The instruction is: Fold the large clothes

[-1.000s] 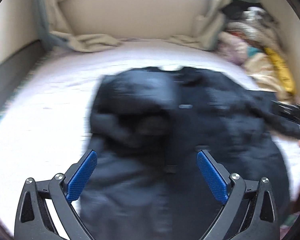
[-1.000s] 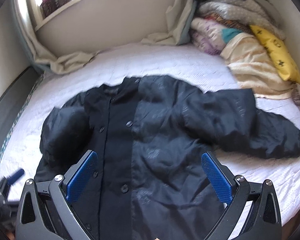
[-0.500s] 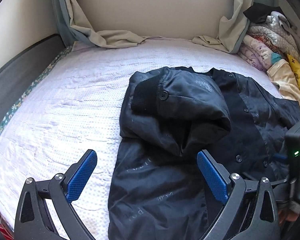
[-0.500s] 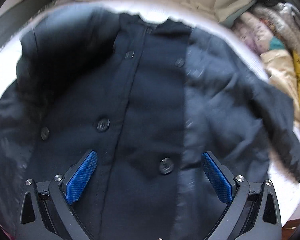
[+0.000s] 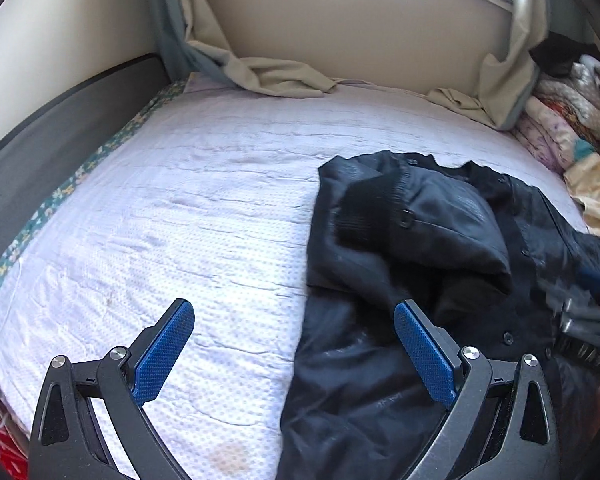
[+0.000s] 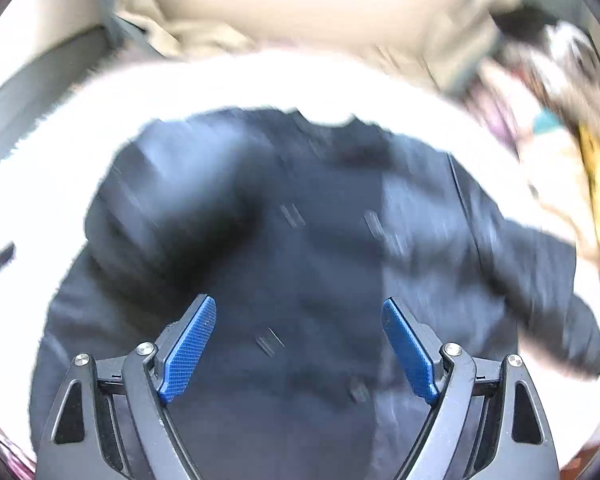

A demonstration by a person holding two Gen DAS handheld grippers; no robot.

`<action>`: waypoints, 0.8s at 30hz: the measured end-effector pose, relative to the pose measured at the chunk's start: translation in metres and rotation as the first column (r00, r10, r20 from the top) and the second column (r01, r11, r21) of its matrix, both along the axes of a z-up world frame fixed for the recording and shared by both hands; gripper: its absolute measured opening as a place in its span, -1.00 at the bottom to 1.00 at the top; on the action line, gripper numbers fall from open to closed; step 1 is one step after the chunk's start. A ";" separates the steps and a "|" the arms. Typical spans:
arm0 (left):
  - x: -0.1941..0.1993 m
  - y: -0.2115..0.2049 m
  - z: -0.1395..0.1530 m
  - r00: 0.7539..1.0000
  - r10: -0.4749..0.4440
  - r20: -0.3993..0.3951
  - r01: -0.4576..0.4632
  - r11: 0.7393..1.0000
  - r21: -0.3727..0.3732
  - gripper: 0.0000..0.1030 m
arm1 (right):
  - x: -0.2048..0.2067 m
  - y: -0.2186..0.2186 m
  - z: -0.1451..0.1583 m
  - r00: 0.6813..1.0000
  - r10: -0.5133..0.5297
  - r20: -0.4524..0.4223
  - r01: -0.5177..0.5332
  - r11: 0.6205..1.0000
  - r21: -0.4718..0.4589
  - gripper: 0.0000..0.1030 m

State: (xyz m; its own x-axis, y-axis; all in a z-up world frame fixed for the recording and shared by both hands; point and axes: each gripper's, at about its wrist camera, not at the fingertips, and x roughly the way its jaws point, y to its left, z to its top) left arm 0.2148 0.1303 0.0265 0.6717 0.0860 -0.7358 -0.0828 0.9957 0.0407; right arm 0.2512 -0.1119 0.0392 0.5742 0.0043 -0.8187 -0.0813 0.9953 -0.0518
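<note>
While the right gripper (image 6: 298, 346) closes, empty, over the black jacket (image 6: 300, 260) at frame centre, blur hides its aim. Risk: pinching several layers. Left gripper (image 5: 294, 354) gapes wide, empty.

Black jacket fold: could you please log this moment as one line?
black jacket: one sleeve folded in | left gripper: open, empty | right gripper: closing, empty, above jacket

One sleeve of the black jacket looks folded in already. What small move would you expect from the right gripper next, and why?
Probably the right gripper goes toward the jacket's outstretched sleeve to pinch it. That sleeve lies spread toward the pile of bedding, while the other sleeve is already folded over the chest. The right jaws are closing with nothing gripped between them; the left gripper is open over the bedsheet.
</note>
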 end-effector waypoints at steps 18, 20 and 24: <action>0.005 0.021 0.004 0.999 0.044 -0.017 -0.044 0.998 -0.039 0.97 | 0.076 0.041 -0.012 1.000 0.007 -0.022 -0.009 0.996 -0.089 -0.50; 0.005 0.021 0.004 0.999 0.043 -0.017 -0.043 0.998 -0.038 0.97 | 0.066 0.012 -0.009 0.998 -0.059 -0.023 0.059 0.998 0.036 -0.50; 0.007 0.018 0.001 0.999 0.039 -0.025 -0.040 0.998 -0.039 0.97 | 0.039 -0.035 -0.023 0.986 -0.141 -0.090 0.161 0.947 0.277 -0.33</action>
State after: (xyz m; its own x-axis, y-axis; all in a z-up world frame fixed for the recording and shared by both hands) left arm 0.2218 0.1487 0.0273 0.6500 0.0828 -0.7554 -0.1218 0.9925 0.0040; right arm 0.2905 -0.1466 0.0162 0.5287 0.1591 -0.8338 0.0773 0.9692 0.2340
